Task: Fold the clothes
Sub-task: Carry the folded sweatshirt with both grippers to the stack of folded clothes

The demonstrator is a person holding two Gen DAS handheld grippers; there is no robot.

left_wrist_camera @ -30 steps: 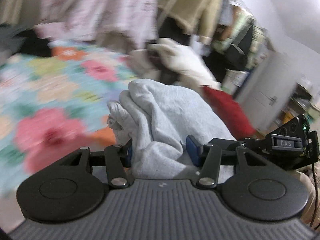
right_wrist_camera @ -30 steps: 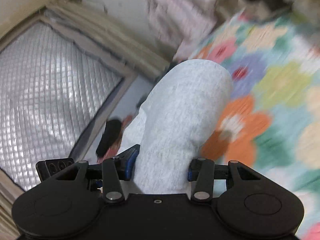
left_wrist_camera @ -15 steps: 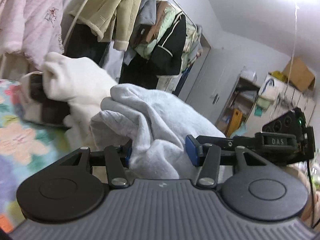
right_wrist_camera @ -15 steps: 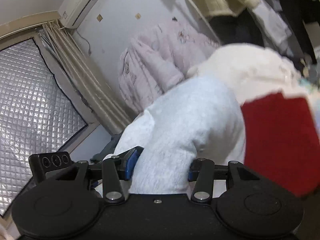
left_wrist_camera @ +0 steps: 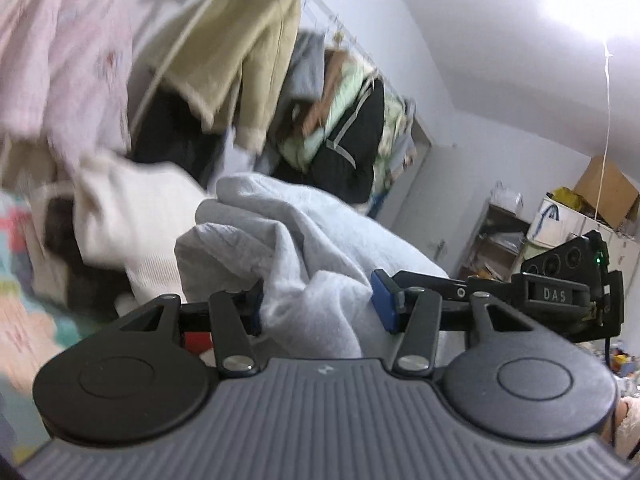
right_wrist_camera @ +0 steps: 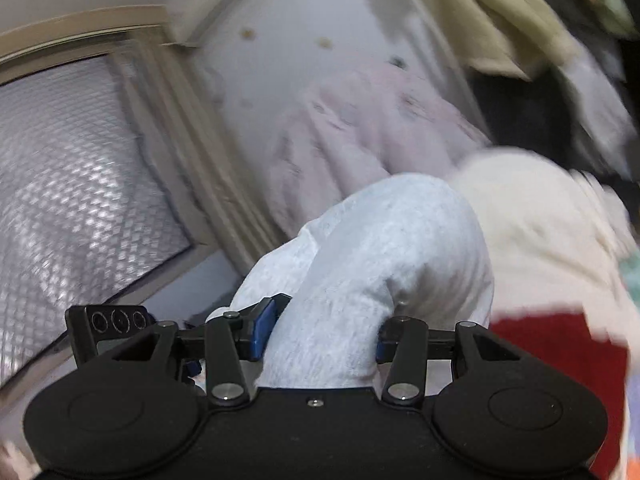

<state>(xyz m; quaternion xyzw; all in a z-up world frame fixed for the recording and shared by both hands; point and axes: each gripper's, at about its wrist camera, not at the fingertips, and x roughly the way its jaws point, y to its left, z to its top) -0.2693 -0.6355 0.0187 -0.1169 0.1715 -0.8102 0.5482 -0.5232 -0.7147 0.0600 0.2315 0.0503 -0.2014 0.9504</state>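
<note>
Left gripper [left_wrist_camera: 318, 306] clamped on bunched light grey fleece garment [left_wrist_camera: 304, 248]; right gripper [right_wrist_camera: 320, 336] clamped on same garment [right_wrist_camera: 372, 264], other end.

Garment raised in air, spans between both grippers, long axis runs side to side from one to other. Neither hand nearer; both already hold it.

Beyond it, ahead: cream knitted garment [left_wrist_camera: 132, 208], red cloth [right_wrist_camera: 560, 360], flowered bedcover [left_wrist_camera: 24, 320].

Readable writing: "DAS" on black module [left_wrist_camera: 556, 294] of right gripper. Nothing else legible, picture blurred.
</note>
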